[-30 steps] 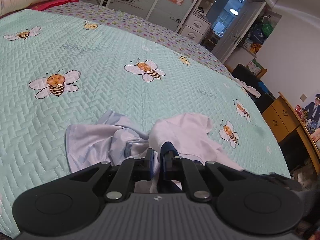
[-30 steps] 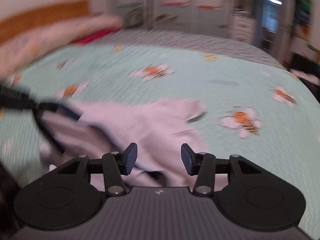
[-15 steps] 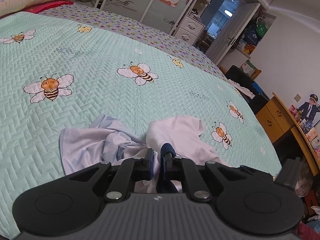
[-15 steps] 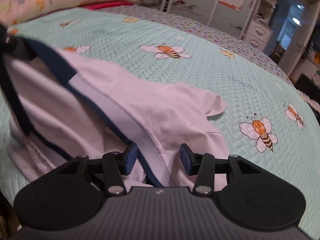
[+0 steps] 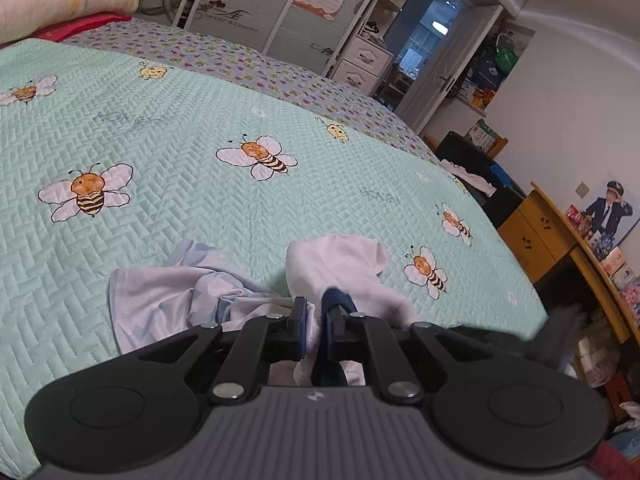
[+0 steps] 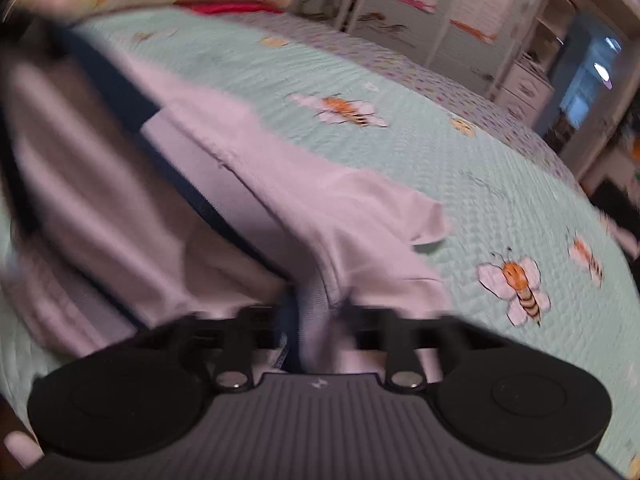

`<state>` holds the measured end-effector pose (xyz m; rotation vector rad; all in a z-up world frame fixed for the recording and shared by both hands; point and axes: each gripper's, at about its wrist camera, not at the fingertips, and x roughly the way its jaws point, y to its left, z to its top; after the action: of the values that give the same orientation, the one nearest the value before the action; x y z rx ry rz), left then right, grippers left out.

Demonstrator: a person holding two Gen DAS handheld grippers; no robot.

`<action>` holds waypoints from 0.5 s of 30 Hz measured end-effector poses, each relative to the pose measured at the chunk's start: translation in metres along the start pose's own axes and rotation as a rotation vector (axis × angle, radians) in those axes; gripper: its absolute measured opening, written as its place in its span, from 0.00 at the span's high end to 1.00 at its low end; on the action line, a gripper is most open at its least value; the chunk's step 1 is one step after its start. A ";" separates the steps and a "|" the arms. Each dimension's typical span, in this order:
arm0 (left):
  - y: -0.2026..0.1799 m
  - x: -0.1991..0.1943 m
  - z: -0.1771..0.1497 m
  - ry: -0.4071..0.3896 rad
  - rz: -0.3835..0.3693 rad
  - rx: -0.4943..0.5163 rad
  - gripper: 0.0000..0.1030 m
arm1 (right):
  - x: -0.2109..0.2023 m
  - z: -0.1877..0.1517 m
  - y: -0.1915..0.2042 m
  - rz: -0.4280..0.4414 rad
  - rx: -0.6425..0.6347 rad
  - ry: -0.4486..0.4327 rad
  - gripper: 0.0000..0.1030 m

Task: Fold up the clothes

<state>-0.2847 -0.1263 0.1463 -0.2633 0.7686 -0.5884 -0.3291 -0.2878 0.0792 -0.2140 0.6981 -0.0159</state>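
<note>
With white shirt (image 6: 320, 208) betw both, L gripper (image 5: 314, 320) & R gripper (image 6: 316, 312), just closing, clamp its navy-trimmed edge.

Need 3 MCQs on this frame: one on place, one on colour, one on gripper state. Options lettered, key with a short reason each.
1. Where does the blue garment lie?
A. On the bedspread, left of the white shirt
B. On the pillow
C. On the desk

2. What colour is the white shirt's trim?
A. Red
B. Navy
C. Yellow

3. How is the right gripper?
A. Wide open over bare bedspread
B. Shut on the white shirt
C. Holding a pillow

Key:
1 A: the left wrist view shows it crumpled on the bedspread beside the shirt.
2 B: a dark blue band shows at the left gripper, which is also shut on the shirt.
3 B: its jaws have just been closing, and ribbed fabric is pinched between them, though the view is blurred.
</note>
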 end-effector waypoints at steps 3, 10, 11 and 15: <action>-0.005 0.005 -0.004 0.018 -0.040 0.023 0.89 | -0.028 0.011 -0.035 -0.038 0.186 -0.101 0.95; -0.009 0.004 -0.021 0.021 -0.098 0.064 0.54 | -0.044 -0.007 -0.128 -0.214 0.553 -0.077 0.95; -0.007 0.002 -0.023 0.017 -0.089 0.073 0.53 | -0.040 -0.015 -0.139 -0.239 0.591 -0.044 0.95; -0.007 0.008 -0.038 0.055 0.007 0.181 0.53 | -0.030 -0.045 -0.157 -0.227 0.709 0.032 0.95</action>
<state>-0.3103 -0.1373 0.1183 -0.0780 0.7635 -0.6562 -0.3721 -0.4475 0.0964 0.3897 0.6586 -0.4775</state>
